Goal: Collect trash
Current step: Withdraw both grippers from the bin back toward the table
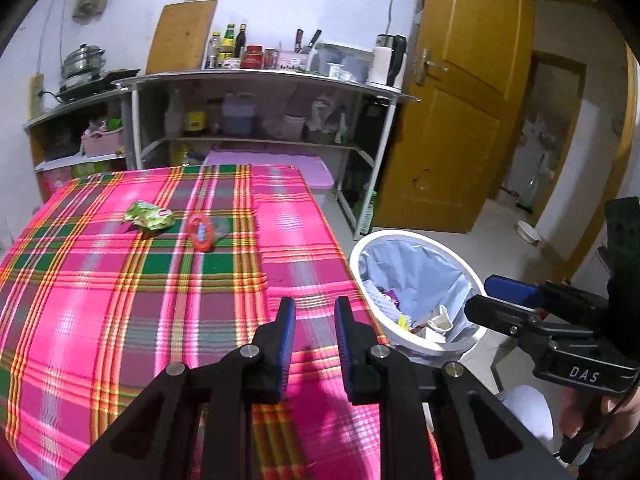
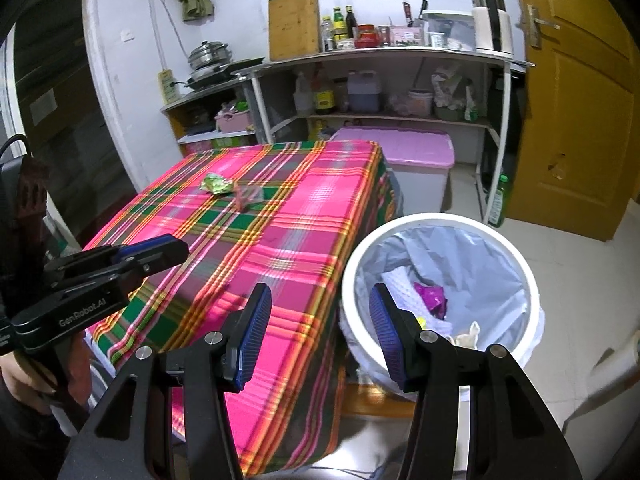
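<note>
A crumpled green wrapper (image 1: 149,215) (image 2: 216,182) and a round red wrapper (image 1: 200,232) (image 2: 244,196) lie side by side on the far part of the pink plaid tablecloth (image 1: 120,300) (image 2: 280,240). A white bin (image 1: 400,234) (image 2: 420,218) with a pale liner and trash inside stands on the floor at the table's right side. My left gripper (image 1: 315,312) (image 2: 176,248) hovers over the near table edge, jaws slightly apart with nothing between them. My right gripper (image 2: 319,300) (image 1: 480,296) is open and empty between the table corner and the bin.
A metal shelf rack (image 1: 260,76) (image 2: 380,54) with bottles, a kettle and a cutting board lines the back wall. A pink-lidded box (image 1: 280,160) (image 2: 400,148) sits behind the table. A yellow door (image 1: 460,100) stands to the right, with a green bottle (image 2: 498,200) on the floor.
</note>
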